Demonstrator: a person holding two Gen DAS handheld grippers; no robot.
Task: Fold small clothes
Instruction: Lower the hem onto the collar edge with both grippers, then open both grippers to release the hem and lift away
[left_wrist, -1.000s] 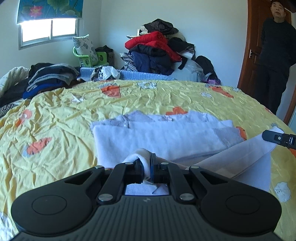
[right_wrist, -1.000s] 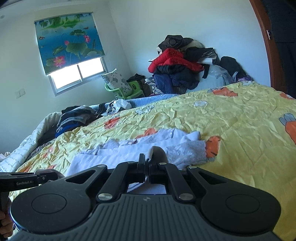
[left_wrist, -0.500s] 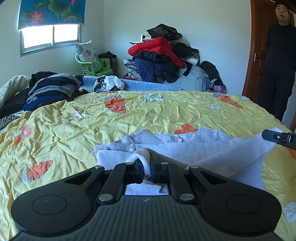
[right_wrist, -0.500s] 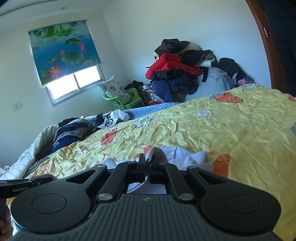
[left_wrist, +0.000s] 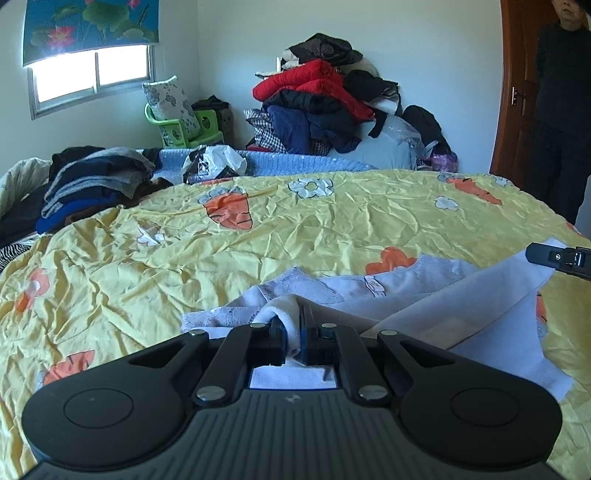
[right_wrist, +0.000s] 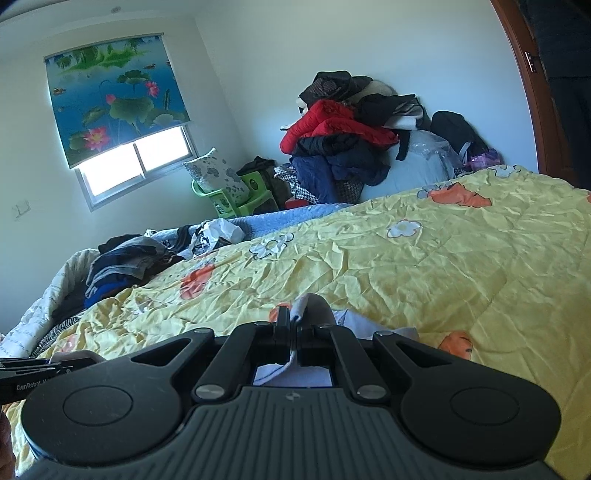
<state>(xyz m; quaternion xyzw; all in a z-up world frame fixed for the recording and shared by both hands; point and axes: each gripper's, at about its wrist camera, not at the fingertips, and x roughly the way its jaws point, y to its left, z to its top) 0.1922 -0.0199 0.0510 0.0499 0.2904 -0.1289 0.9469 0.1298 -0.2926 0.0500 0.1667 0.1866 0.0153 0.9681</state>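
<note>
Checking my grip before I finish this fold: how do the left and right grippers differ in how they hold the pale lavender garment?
The left gripper pinches a thick, bunched white hem of the pale lavender garment; the right gripper pinches a thinner fold. In the left wrist view, cloth spreads wide ahead of the left gripper, while in the right wrist view only a small peak shows past the right gripper. Both are shut on the garment above the yellow carrot-print bedspread.
</note>
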